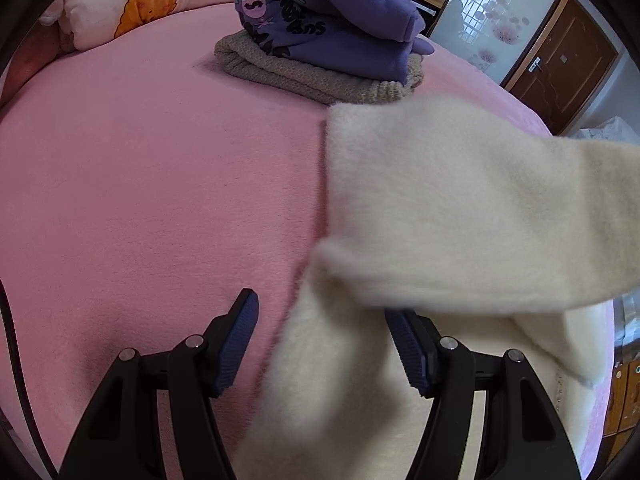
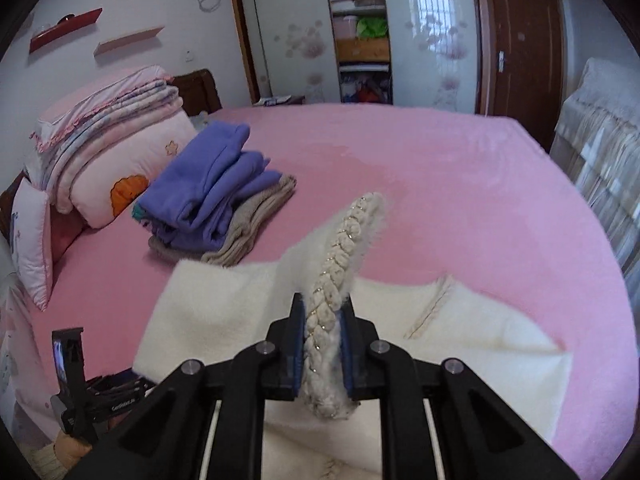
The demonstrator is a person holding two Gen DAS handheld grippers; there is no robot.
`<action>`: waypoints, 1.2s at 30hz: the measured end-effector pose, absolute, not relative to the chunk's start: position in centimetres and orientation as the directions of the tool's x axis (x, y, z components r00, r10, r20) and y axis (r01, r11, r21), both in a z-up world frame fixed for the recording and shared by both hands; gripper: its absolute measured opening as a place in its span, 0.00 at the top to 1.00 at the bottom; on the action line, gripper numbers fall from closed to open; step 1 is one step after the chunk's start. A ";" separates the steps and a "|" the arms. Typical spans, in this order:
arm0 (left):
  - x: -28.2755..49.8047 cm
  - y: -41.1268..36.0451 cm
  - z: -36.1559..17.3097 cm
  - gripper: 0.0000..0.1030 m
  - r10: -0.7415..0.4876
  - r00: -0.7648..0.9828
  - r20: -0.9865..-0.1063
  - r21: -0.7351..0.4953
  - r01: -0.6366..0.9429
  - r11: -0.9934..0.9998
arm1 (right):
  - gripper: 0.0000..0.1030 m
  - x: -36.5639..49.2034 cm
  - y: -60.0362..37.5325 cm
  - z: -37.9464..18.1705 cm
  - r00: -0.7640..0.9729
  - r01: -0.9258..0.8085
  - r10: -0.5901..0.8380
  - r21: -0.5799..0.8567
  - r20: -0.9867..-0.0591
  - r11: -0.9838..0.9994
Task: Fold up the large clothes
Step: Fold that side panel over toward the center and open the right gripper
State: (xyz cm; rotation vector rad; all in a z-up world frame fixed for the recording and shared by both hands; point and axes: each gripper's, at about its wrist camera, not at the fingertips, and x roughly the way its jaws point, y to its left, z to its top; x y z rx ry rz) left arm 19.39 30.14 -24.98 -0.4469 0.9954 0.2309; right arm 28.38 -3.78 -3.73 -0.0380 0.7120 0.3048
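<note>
A fluffy cream garment [image 1: 432, 200] lies on the pink bed [image 1: 160, 184]; it also shows in the right wrist view [image 2: 224, 312]. My left gripper [image 1: 322, 316] is open, its jaws wide apart over the garment's left edge, holding nothing. A cream sleeve crosses above its right finger [image 1: 412, 348]. My right gripper [image 2: 323, 320] is shut on the garment's beaded braided trim [image 2: 340, 252] and lifts it above the rest of the cloth. The left gripper body shows at the lower left of the right wrist view [image 2: 76, 384].
A folded purple garment [image 1: 344, 16] sits on a folded beige knit [image 1: 304, 72] at the back of the bed, also in the right view [image 2: 208, 188]. Pillows and folded quilts [image 2: 108, 140] lie at the head. A wardrobe [image 2: 360, 32] and a door [image 2: 520, 40] stand behind.
</note>
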 end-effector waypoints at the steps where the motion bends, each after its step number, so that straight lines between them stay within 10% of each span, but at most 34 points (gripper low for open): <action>1: 19.6 29.6 -25.3 0.37 -0.016 0.529 -0.848 -0.257 -0.384 0.887 | 0.86 28.7 -4.3 -3.2 0.732 -0.269 0.236 0.047 -0.639 0.962; 15: 21.9 26.7 -25.8 0.37 -0.025 0.486 -0.874 -0.245 -0.396 0.885 | 0.85 34.5 -10.6 -16.2 0.551 -0.046 -0.012 -0.045 -0.835 0.998; 25: 22.8 26.3 -26.1 0.37 0.011 0.490 -0.872 -0.217 -0.407 0.887 | 0.59 33.7 -18.3 -18.9 0.437 0.110 0.138 0.205 -0.889 0.972; 36: 23.3 26.2 -26.2 0.80 -0.021 0.492 -0.870 -0.261 -0.424 0.868 | 0.68 32.6 -17.3 -20.4 0.400 0.067 0.242 0.292 -0.884 0.954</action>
